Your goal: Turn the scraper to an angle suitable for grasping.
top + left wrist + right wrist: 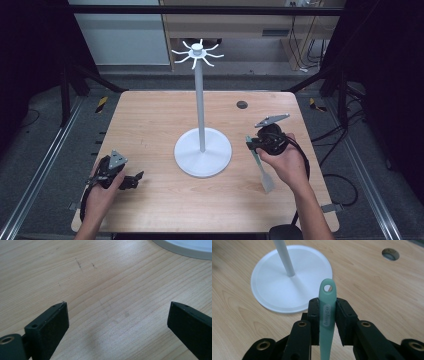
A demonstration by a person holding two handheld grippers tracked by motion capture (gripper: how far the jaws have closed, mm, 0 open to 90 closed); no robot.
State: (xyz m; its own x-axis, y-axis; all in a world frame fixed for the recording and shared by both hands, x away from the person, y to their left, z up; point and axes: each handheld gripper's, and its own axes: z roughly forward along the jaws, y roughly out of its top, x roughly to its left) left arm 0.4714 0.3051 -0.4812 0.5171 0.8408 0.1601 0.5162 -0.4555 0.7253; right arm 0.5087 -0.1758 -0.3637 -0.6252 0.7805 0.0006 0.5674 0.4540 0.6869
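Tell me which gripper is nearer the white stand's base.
Right. The right gripper, holding the green spatula, sits just right of the base; the left gripper lies farther off, lower left.

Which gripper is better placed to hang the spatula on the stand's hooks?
Right. The right gripper is already shut on the green spatula, hanging hole free, beside the white hook stand. The left gripper is open, holding nothing.

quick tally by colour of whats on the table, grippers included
White: 1, the hook stand
Pale green: 1, the spatula, clamped in the right gripper
Black: 2, the right gripper and the left gripper, whose jaws stand wide apart over bare table
Total: 4
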